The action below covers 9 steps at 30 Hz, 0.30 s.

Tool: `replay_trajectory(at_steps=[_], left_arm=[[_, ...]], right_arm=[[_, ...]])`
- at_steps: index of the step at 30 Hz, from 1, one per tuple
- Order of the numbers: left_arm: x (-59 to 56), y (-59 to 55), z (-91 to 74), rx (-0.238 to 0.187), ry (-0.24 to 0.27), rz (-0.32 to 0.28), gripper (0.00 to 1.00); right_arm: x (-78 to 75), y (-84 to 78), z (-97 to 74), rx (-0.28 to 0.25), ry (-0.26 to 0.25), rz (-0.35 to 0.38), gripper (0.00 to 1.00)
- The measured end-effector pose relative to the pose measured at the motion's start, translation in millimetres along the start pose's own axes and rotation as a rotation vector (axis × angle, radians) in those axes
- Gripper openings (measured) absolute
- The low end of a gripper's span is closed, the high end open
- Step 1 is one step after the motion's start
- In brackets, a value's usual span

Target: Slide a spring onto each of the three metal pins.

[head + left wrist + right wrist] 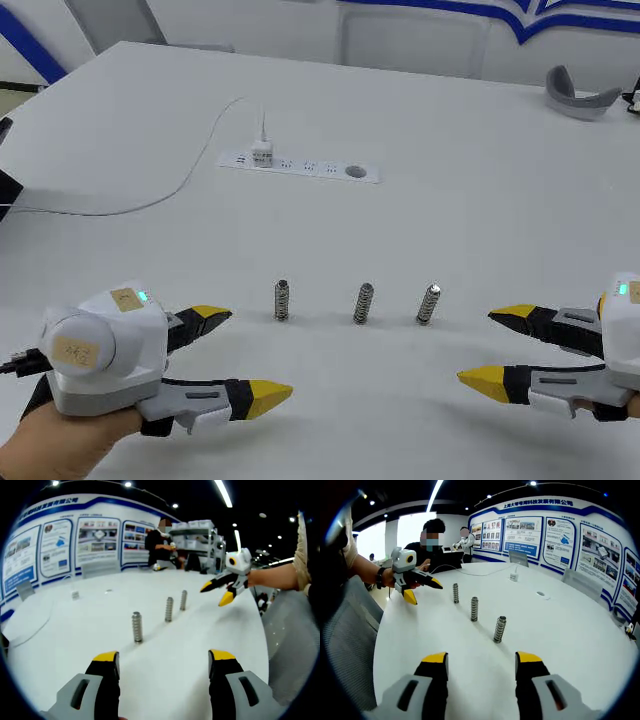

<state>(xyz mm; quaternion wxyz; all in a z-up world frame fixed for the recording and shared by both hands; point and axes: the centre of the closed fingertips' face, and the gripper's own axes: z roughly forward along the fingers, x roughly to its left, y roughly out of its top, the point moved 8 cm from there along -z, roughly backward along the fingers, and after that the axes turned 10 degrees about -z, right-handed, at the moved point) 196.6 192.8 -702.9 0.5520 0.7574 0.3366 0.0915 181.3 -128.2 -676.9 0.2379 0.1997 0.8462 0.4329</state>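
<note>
Three metal pins stand in a row on the white table, each with a spring around it: the left one point(282, 299), the middle one point(363, 303) and the right one point(429, 304), which leans a little. In the left gripper view the nearest pin point(136, 627) stands ahead of the jaws; in the right gripper view the nearest pin point(499, 629) does. My left gripper point(245, 355) is open at the lower left, apart from the pins, and holds nothing. My right gripper point(505, 347) is open at the lower right, also holding nothing.
A white power strip point(300, 166) with a plugged-in charger and a grey cable point(150, 203) lies at the table's far side. A grey curved object point(580, 97) rests at the far right. People sit and stand beyond the table point(432, 545).
</note>
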Motion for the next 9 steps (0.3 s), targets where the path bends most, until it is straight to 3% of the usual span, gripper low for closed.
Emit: replay_trajectory(at_steps=[9], left_arm=[[0.7,-1.9,1.0,0.008,-0.001,-0.001,0.73]], right_arm=[[-2.3,-4.6,-1.8,0.002,-0.004,0.01,0.56]])
